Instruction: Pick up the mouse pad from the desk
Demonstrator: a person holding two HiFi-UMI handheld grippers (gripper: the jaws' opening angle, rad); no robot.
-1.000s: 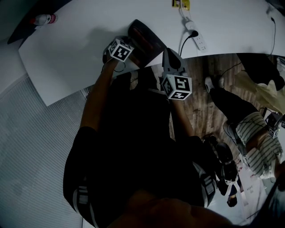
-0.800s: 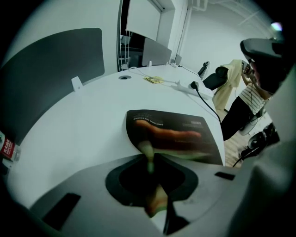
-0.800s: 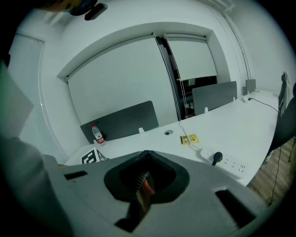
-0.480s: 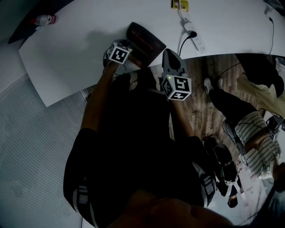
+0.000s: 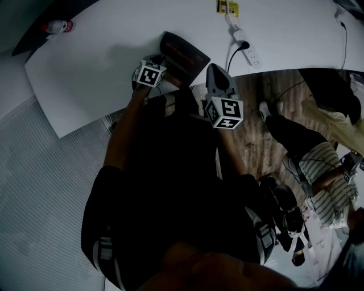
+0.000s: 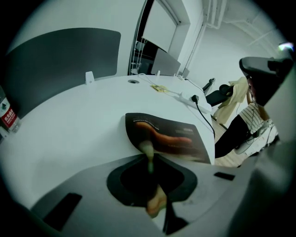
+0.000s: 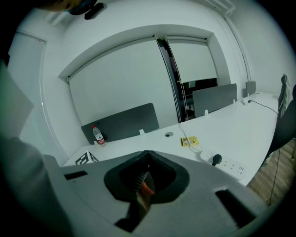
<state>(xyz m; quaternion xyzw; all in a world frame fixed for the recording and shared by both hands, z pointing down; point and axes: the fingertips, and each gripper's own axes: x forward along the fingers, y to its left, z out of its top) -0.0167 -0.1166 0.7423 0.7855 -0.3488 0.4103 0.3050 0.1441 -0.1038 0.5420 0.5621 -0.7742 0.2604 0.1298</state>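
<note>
The dark mouse pad (image 5: 182, 51) with a reddish print lies on the white desk (image 5: 96, 62) close to its near edge. In the left gripper view the pad's (image 6: 169, 139) near left corner curls up off the desk and runs into my left gripper (image 6: 149, 159). Its jaws are closing, and their pads pinch that corner. From the head view, the left gripper (image 5: 161, 63) sits at the pad's left edge. My right gripper (image 5: 214, 69) hovers just off the desk edge, right of the pad. Its jaws (image 7: 145, 175) are shut with nothing between them.
A white power strip (image 5: 250, 48) with a black plug and cable lies right of the pad, with a yellow card (image 5: 224, 5) beyond it. A water bottle (image 5: 57, 25) stands by the dark partition (image 6: 55, 65). A person in striped sleeves (image 5: 327, 176) is over the wooden floor at right.
The left gripper has rolled and its marker cube has shifted slightly down and left at the pad's edge. The right gripper has stayed put.
</note>
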